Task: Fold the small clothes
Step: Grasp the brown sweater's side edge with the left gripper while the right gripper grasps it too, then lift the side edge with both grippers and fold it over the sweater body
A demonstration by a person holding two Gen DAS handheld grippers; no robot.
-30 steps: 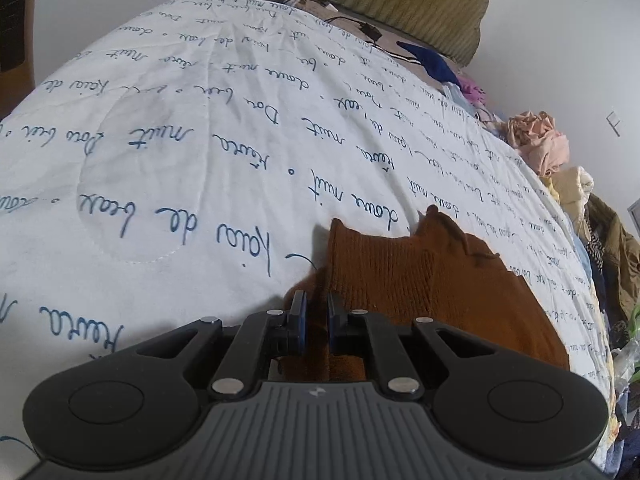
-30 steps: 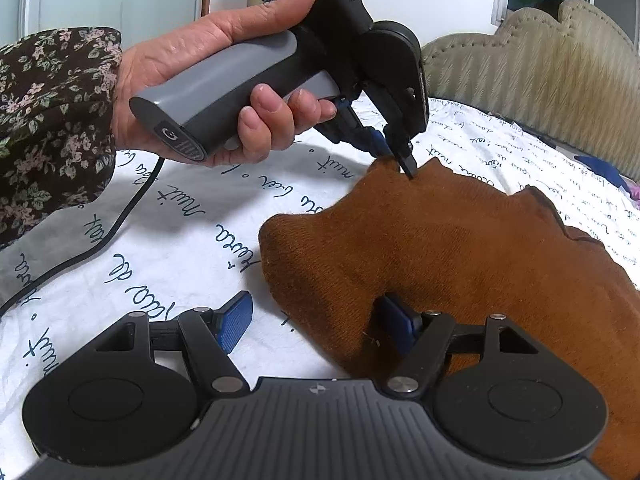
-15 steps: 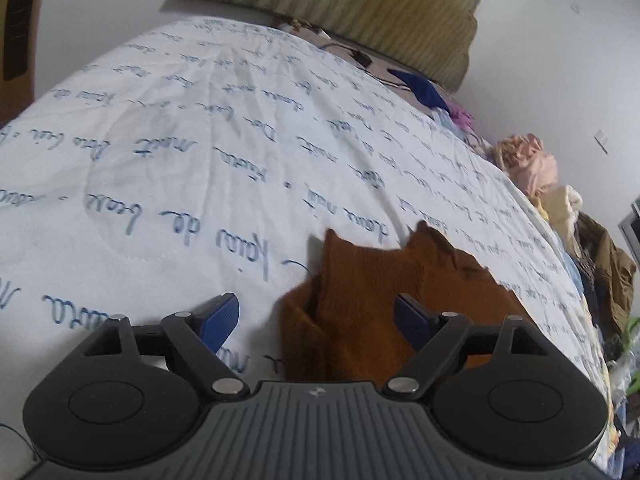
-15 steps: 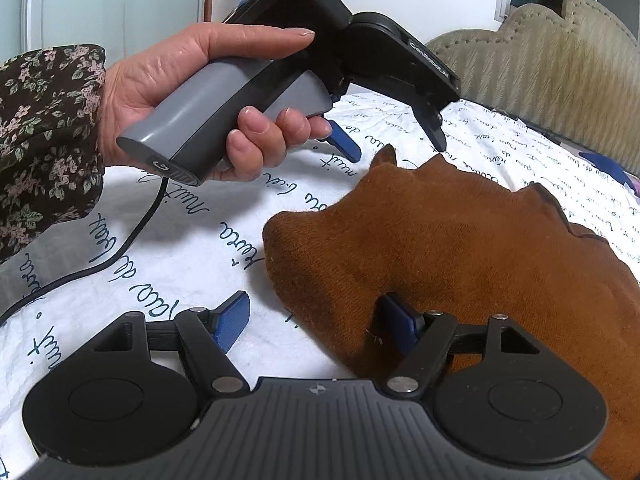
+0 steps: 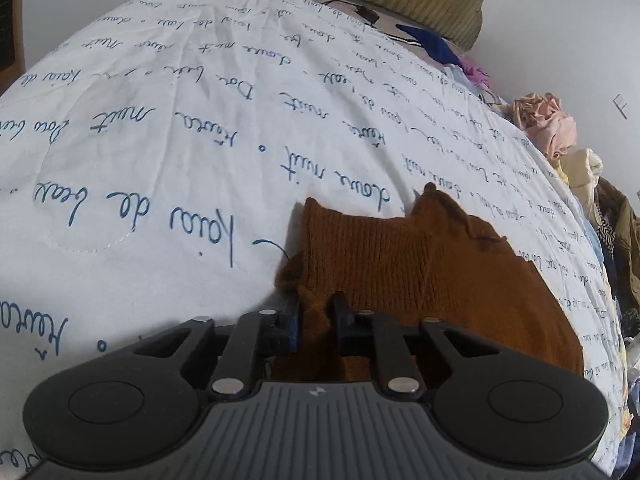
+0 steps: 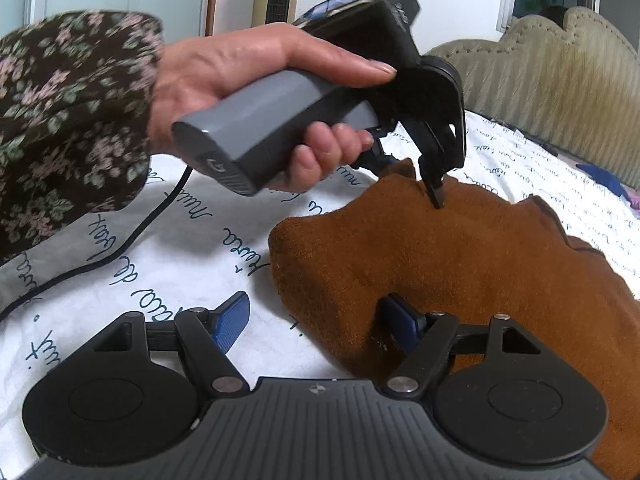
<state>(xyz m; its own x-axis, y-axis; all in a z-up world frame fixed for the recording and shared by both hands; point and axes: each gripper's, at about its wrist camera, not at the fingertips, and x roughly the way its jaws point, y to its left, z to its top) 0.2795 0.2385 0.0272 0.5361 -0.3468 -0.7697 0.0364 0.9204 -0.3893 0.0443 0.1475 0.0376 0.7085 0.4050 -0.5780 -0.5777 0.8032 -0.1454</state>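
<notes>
Brown knit garment (image 5: 420, 276) is lying on the bed (image 5: 160, 160) — left hand-held gripper (image 5: 316, 320) is pinching its edge, right hand-held gripper (image 6: 316, 320) is gaping wide — lift evenly, avoiding bunching.

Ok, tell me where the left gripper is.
In the right wrist view, the left gripper sits upper centre, pinching the far edge of the brown garment on the white bedspread.
</notes>
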